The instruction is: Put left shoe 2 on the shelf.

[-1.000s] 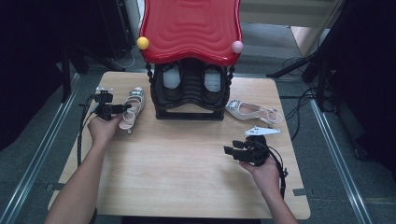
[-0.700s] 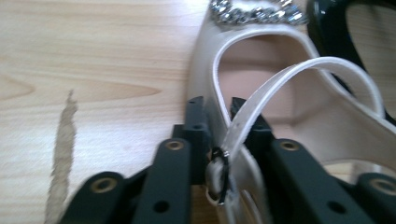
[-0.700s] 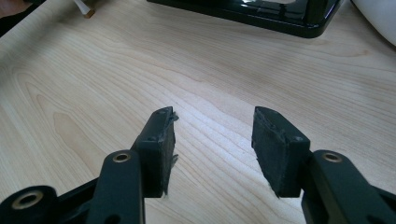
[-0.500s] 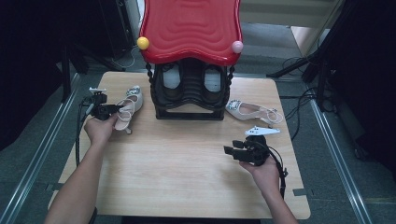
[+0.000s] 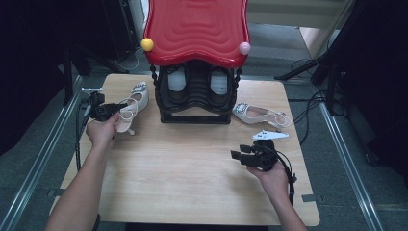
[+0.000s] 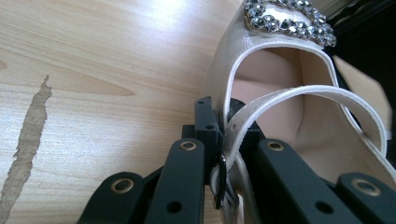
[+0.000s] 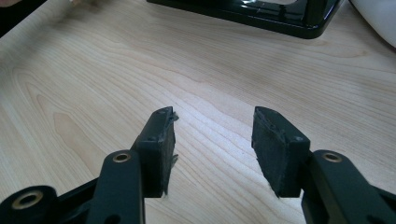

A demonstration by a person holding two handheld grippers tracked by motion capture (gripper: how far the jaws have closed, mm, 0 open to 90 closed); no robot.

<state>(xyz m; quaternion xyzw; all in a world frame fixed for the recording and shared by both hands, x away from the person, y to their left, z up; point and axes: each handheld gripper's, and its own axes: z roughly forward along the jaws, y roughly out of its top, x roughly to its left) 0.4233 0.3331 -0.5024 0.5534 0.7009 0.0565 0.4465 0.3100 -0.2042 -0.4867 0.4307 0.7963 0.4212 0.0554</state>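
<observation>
High view: two sandals, one [image 5: 133,107] clamped by left gripper [image 5: 107,110], one [image 5: 260,114] free; right gripper [image 5: 236,155] agape; rack [image 5: 195,96] contents indistinct.

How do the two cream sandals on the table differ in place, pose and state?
The left sandal lies left of the black rack, toe pointing away from the person; the right sandal lies right of it, on its side, toe towards the rack. The left gripper is shut on the left sandal's strap; the right sandal lies free, apart from the open right gripper. Both are cream with jewelled toes.
</observation>
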